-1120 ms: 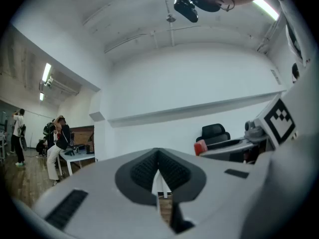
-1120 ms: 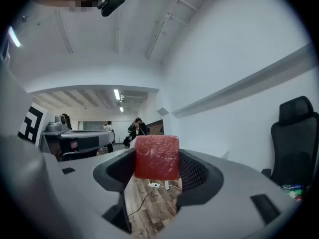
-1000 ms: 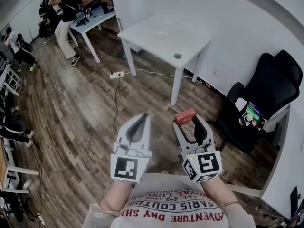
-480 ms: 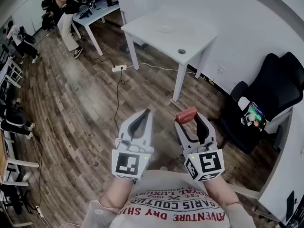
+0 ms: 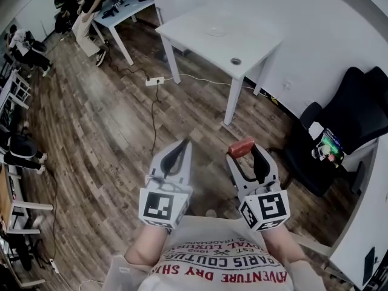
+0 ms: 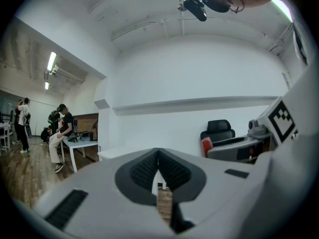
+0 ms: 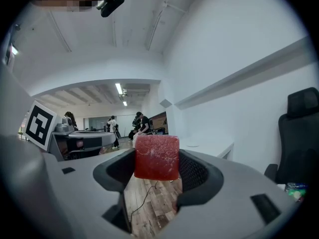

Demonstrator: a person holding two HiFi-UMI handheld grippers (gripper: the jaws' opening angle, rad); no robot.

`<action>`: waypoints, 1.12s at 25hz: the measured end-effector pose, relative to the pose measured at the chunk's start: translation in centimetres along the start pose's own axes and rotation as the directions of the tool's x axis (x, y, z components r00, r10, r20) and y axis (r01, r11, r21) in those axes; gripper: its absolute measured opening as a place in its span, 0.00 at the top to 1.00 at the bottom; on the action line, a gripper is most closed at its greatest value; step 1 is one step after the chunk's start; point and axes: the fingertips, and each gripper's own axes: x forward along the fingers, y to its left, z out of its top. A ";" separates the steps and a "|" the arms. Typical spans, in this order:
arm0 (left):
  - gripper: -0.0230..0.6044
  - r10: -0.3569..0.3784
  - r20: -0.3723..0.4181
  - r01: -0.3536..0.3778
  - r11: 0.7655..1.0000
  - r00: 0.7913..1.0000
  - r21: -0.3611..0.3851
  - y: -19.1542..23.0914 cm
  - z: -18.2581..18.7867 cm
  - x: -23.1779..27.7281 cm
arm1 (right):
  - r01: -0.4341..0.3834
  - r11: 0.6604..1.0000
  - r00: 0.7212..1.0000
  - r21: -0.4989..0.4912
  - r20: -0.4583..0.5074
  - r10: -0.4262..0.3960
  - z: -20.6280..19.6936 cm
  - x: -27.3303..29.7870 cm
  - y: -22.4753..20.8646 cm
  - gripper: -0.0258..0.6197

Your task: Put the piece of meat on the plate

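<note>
My right gripper (image 5: pixel 245 150) is shut on a red block of meat (image 5: pixel 241 147), held at chest height over the wooden floor; the meat (image 7: pixel 156 157) fills the gap between the jaws in the right gripper view. Beside it my left gripper (image 5: pixel 180 148) is shut with nothing in it, and its pads (image 6: pixel 158 169) touch in the left gripper view. A clear plate (image 5: pixel 216 31) lies on the white table (image 5: pixel 242 44) ahead, well beyond both grippers. The same plate (image 7: pixel 193 145) shows faintly in the right gripper view.
A black office chair (image 5: pixel 342 129) with a green packet (image 5: pixel 330 147) stands at the right. A power strip (image 5: pixel 154 81) and its cable lie on the floor by the table's legs. People stand around a second table (image 5: pixel 124 8) at the far left.
The view has moved forward a little toward the white table. Both grippers hold the same pose, the meat still in the right one.
</note>
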 end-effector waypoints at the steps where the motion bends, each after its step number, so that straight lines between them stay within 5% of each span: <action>1: 0.95 0.005 -0.003 -0.005 1.000 1.000 -0.006 0.6 -0.3 0.2 | 0.001 1.000 1.000 0.000 -0.001 -0.001 -0.1 0.6 0.0 0.53; 13: 0.95 -0.014 0.008 0.015 0.997 1.000 -0.078 14.0 -0.2 7.7 | 0.033 0.999 0.999 -0.039 -0.018 -0.034 1.8 14.8 2.4 0.53; 28: 0.95 -0.016 0.007 0.017 0.995 1.000 -0.103 39.5 -1.7 16.4 | 0.083 0.996 0.996 0.019 -0.047 -0.082 4.7 38.8 8.2 0.53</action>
